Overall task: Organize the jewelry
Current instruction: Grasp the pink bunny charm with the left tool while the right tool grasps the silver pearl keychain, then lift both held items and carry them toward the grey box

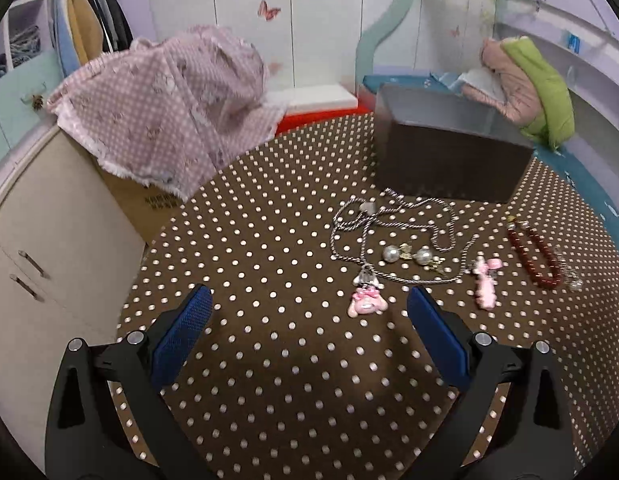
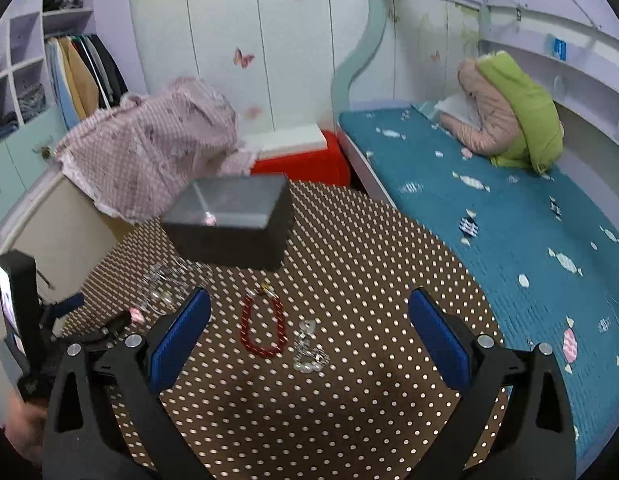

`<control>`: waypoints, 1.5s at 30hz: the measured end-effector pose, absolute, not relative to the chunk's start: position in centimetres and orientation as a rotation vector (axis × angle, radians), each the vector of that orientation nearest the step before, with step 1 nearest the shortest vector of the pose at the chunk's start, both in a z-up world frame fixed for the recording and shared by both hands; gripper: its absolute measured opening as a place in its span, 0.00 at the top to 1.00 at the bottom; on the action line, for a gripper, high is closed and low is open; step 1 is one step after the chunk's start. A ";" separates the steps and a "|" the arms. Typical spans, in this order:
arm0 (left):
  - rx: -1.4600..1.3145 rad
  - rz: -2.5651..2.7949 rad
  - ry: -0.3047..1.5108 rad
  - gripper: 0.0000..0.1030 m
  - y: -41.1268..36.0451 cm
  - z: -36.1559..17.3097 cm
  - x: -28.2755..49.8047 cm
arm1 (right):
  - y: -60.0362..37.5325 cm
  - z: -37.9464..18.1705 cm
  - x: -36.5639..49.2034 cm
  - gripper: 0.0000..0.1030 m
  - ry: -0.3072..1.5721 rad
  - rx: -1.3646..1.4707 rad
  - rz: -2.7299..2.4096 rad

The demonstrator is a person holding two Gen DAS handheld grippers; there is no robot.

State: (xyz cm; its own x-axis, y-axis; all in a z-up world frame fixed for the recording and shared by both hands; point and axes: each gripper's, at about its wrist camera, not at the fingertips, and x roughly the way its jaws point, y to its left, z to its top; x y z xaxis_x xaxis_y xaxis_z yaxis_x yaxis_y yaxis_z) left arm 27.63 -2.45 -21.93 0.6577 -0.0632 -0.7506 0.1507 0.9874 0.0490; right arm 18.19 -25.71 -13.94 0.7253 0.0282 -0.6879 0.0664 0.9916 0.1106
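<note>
Both tongs hang released above the polka-dot bench [image 1: 269, 380], blue pads spread wide with nothing between them. Left tongs [image 1: 309, 312] sit low over bare cloth; in the left wrist view the jewelry lies from 12 to 2 o'clock of them. A silver rope chain [image 1: 393, 236] sprawls in loops, and inside those loops rest two pearl earrings [image 1: 407, 255], side by side. At the chain's near end lies a pink bear pendant [image 1: 366, 300], just at 1 o'clock of the left tongs. Farther toward 2 o'clock is a pink bow clip [image 1: 484, 286], and beyond it a red bead bracelet [image 1: 533, 256] with a small clear charm at its end. A dark box [image 1: 449, 160], open at the top, stands at the far side of the bench at 1 o'clock, near the chain's far loops.

Right tongs [image 2: 309, 314] hover with the red bead bracelet [image 2: 263, 326] at 11 o'clock between the pads, untouched, and a clear crystal piece [image 2: 309, 348] just beside it at 12 o'clock. The dark box [image 2: 233, 220] stands farther off at 11 o'clock, something small and pink inside. Blurred silver chain [image 2: 169, 284] shows at 10 o'clock. The left tongs' handle [image 2: 17, 312] appears at 9 o'clock. A teal bed [image 2: 509, 220] runs along the right.
</note>
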 end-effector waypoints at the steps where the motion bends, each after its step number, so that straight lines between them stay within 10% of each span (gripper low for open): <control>1: 0.113 -0.126 0.858 0.05 -2.5 -22.3 28.1 | -25.8 -14.4 18.3 0.08 0.772 0.134 -0.024; 8: 0.116 -0.169 0.894 0.11 -2.8 -23.3 29.4 | -27.0 -16.6 19.1 0.08 0.853 0.138 -0.047; 19: 0.083 -0.286 0.913 0.83 -2.6 -23.3 29.7 | -27.3 -18.0 19.8 0.08 0.902 0.139 -0.028; 29: 0.035 -0.324 0.856 0.84 -2.1 -20.9 27.6 | -25.6 -20.3 20.4 0.08 0.973 0.069 0.041; 37: 0.031 -0.351 0.840 0.84 -2.8 -19.8 26.6 | -23.7 -21.4 20.0 0.72 0.971 -0.046 0.082; 45: 0.029 -0.364 0.827 0.84 -3.2 -19.3 26.1 | -24.3 -20.7 19.1 0.95 0.974 -0.010 0.121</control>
State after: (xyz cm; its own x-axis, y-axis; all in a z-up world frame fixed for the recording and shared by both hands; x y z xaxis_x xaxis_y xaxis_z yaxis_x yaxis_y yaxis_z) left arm 26.11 -3.22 -19.25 0.6190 -0.3049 -0.7238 0.3272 0.9379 -0.1153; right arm 19.13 -24.35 -20.70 0.5557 0.0981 -0.8256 -0.1070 0.9932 0.0460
